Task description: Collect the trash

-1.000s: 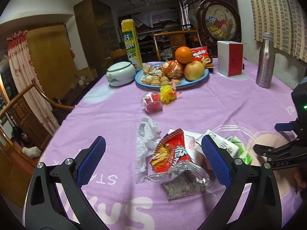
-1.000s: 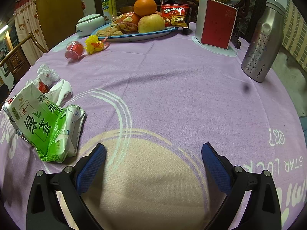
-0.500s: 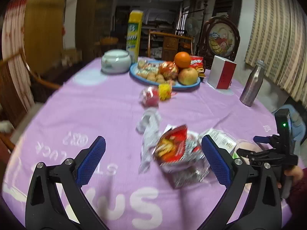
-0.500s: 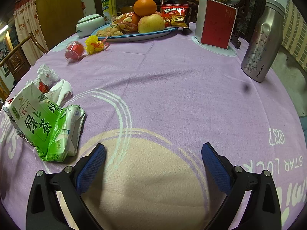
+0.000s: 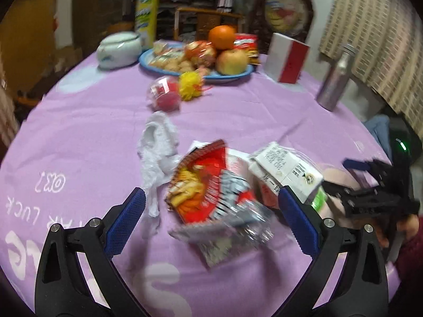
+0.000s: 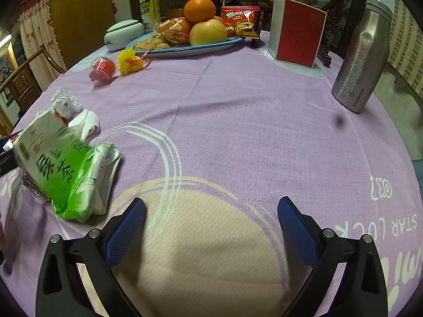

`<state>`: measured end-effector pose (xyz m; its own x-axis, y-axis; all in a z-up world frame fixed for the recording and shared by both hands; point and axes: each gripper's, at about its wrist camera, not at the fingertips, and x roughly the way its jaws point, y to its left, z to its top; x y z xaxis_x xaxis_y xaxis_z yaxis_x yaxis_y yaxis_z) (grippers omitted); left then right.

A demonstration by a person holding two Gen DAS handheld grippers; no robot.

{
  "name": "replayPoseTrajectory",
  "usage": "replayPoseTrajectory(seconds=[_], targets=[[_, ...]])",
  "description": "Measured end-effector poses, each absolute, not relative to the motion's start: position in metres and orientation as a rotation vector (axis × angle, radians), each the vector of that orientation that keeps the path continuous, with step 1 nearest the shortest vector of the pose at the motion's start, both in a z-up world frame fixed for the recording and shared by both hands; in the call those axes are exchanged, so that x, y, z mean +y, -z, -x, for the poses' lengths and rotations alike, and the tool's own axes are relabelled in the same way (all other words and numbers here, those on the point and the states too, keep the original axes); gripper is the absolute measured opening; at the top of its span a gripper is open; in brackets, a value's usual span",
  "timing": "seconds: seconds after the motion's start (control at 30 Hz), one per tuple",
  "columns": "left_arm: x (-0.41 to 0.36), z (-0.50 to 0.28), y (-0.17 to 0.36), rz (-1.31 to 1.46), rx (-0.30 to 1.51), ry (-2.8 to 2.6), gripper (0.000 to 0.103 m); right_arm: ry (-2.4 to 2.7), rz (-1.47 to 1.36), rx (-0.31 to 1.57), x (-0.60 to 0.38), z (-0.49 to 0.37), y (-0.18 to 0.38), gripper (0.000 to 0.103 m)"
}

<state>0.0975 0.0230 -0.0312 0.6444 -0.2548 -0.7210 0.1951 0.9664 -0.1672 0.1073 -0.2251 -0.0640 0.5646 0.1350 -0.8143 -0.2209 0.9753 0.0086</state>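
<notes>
A heap of trash lies on the purple tablecloth [image 5: 87,121]: a red snack wrapper [image 5: 208,190] with a foil inside, a white and green drink carton [image 5: 285,169], and a crumpled white plastic bag [image 5: 158,148]. My left gripper [image 5: 211,224] is open, its jaws wide on either side of the wrapper, just above it. In the right wrist view the green carton [image 6: 60,163] sits at the left. My right gripper [image 6: 211,232] is open and empty over the cloth, to the right of the carton; it also shows in the left wrist view [image 5: 375,195].
A blue plate [image 6: 185,50] with fruit and snacks stands at the back, beside a white lidded pot [image 6: 124,34]. A clear cup with red inside [image 6: 101,70] and a yellow pompom [image 6: 129,60] lie before it. A red-and-white box [image 6: 297,37] and steel bottle [image 6: 362,55] stand right.
My left gripper has lifted back and then swung down closer over the wrapper. The carton has shifted and blurs in the right wrist view. My right gripper has not moved.
</notes>
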Motion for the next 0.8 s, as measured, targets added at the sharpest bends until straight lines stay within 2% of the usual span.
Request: replayPoseTrajectory(seconds=[0.1,0.23,0.3,0.6,0.7,0.8], targets=[[0.041,-0.099,0.037,0.153,0.873,0.23,0.095,-0.209,0.098,0.948,-0.225,-0.107,0.064,0.099],[0.056,-0.082,0.035,0.116,0.856,0.17,0.081,-0.208,0.098,0.948,-0.225,-0.107,0.064,0.099],[0.061,-0.076,0.033,0.093,0.837,0.135,0.078,-0.208,0.098,0.948,-0.225,-0.107,0.064,0.099],[0.052,-0.097,0.048,0.164,0.927,0.205,0.078,-0.207,0.098,0.948,-0.225,-0.107,0.064,0.099],[0.05,-0.095,0.048,0.171,0.925,0.229,0.054,-0.207,0.098,0.948,-0.224,-0.107,0.064,0.099],[0.05,-0.087,0.039,0.162,0.881,0.232,0.043,-0.215,0.105,0.946,-0.224,-0.107,0.063,0.098]])
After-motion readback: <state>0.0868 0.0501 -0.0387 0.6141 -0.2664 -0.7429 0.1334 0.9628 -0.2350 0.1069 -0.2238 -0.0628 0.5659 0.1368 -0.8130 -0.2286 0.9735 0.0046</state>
